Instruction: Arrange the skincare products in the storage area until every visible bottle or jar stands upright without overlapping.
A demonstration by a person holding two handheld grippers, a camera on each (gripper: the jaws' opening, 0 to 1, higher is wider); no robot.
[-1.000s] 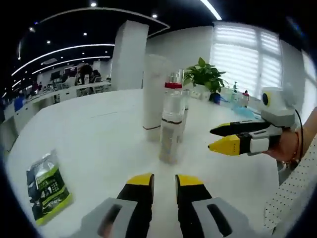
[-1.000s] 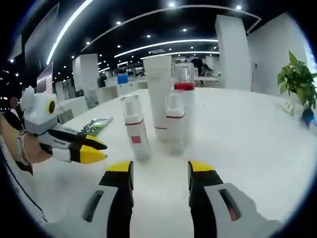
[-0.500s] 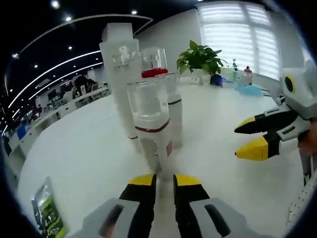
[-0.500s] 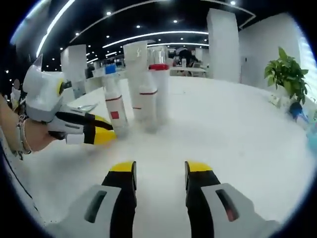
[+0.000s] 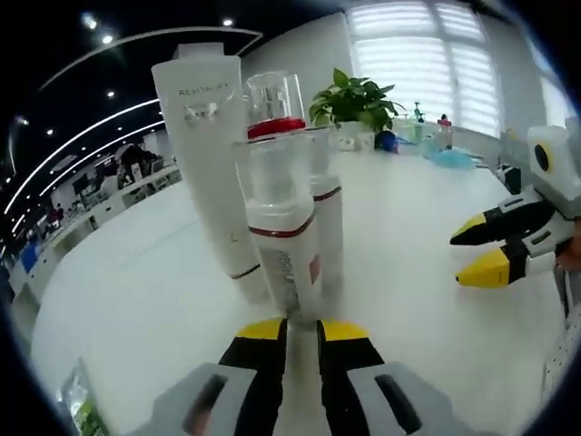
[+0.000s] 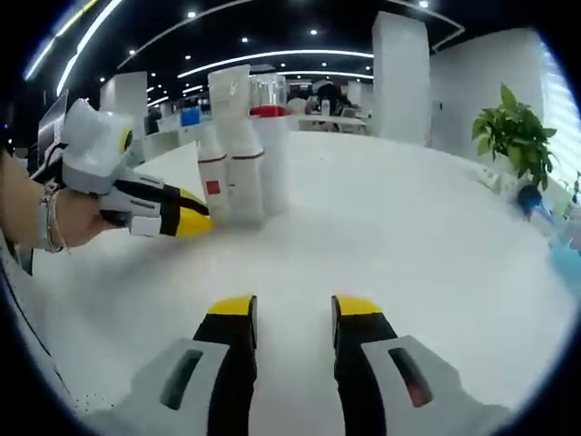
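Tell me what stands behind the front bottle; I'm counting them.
Behind the front bottle: a tall white tube, a red-collared bottle and part of another bottle. Their lower parts are covered.

A white table (image 5: 145, 291) carries upright skincare bottles (image 5: 283, 227) and a green sachet (image 5: 80, 413).

The right gripper (image 6: 290, 313) rose from the bottom of the right gripper view, its yellow-tipped jaws parted over bare white counter (image 6: 390, 227), holding nothing. Ahead to the left stood a close cluster of skincare bottles (image 6: 238, 182): a tall white tube (image 6: 230, 104) behind, a red-capped bottle (image 6: 269, 145) to its right, and a small bottle (image 6: 212, 182) with a red label in front. The left gripper (image 6: 186, 216), held in a person's hand (image 6: 54, 218), reached in from the left, its tips at the small bottle. A potted plant (image 6: 513, 136) stood far right.
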